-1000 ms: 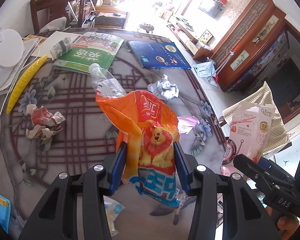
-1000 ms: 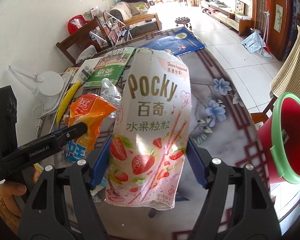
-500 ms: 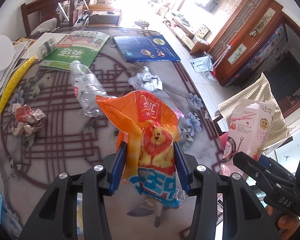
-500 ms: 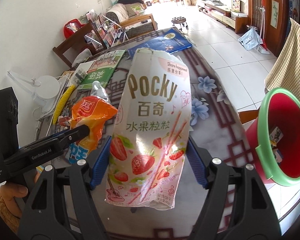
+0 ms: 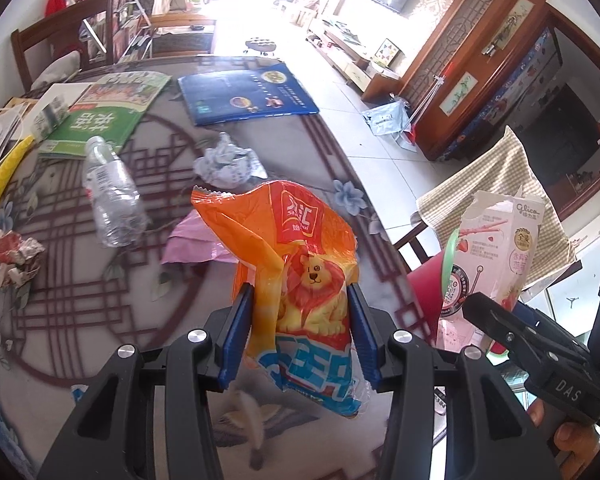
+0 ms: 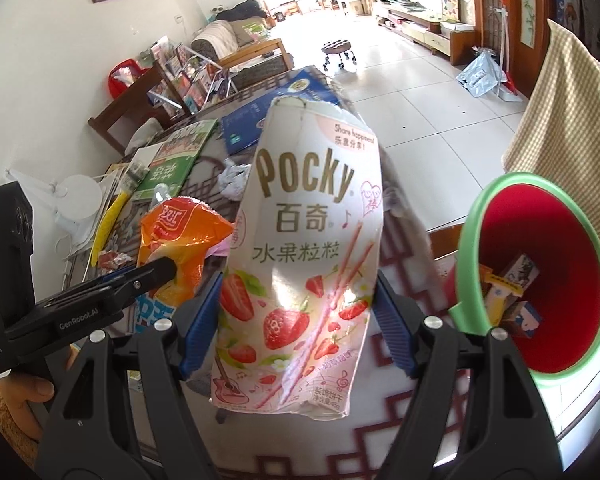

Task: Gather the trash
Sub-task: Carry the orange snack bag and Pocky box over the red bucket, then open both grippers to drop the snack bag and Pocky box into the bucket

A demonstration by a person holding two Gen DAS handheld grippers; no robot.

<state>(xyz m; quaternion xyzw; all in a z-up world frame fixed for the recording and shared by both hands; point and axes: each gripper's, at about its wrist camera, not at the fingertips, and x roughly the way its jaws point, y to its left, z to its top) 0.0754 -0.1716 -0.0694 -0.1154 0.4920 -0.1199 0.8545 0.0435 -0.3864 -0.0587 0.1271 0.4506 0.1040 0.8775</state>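
your right claw [image 6: 298, 320] clamped on pocky box [image 6: 304, 264], box upright. red bin [image 6: 540, 276] just to its right, mouth tilted toward you, so right hand goes first imo. left claw [image 5: 300, 332] pinching orange snack bag [image 5: 300, 264], farther from bin. bottle [image 5: 110, 196] and crumpled paper [image 5: 228, 162] lie on bench [image 5: 60, 300].

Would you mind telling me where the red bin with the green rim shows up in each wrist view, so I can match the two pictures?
Left wrist view: the red bin peeks out at centre right, mostly hidden behind the Pocky box.
Right wrist view: the bin fills the right side, mouth open toward the camera, with trash inside.
Shared landmark: the orange snack bag, held in the left gripper, appears in both views.
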